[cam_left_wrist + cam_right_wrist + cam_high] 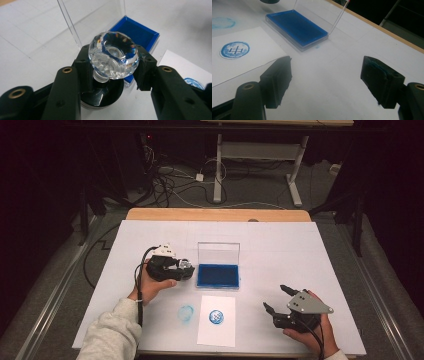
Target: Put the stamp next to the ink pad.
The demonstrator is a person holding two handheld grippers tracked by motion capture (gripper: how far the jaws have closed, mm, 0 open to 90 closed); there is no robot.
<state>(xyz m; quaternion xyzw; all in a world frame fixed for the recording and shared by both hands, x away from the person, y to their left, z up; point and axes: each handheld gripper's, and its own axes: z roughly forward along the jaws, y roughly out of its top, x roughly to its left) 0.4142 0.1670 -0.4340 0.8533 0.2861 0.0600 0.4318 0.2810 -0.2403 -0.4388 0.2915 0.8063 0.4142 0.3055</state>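
White table cover (300, 250) with a blue ink pad (218, 275) near the middle. Left gripper (112, 72) squeezing a stamp with a clear crystal knob (113, 56), just left of the pad. Right gripper (325, 82) wide open, holding nothing.

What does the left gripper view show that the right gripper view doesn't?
Left gripper view alone: a faceted clear crystal-topped stamp with a black base, clamped in the left claw. Right gripper view alone: the open right claw with nothing between its jaws, and a smudged blue ring on the table. Both: the blue ink pad in its clear lidded case, and the white paper's round blue print.
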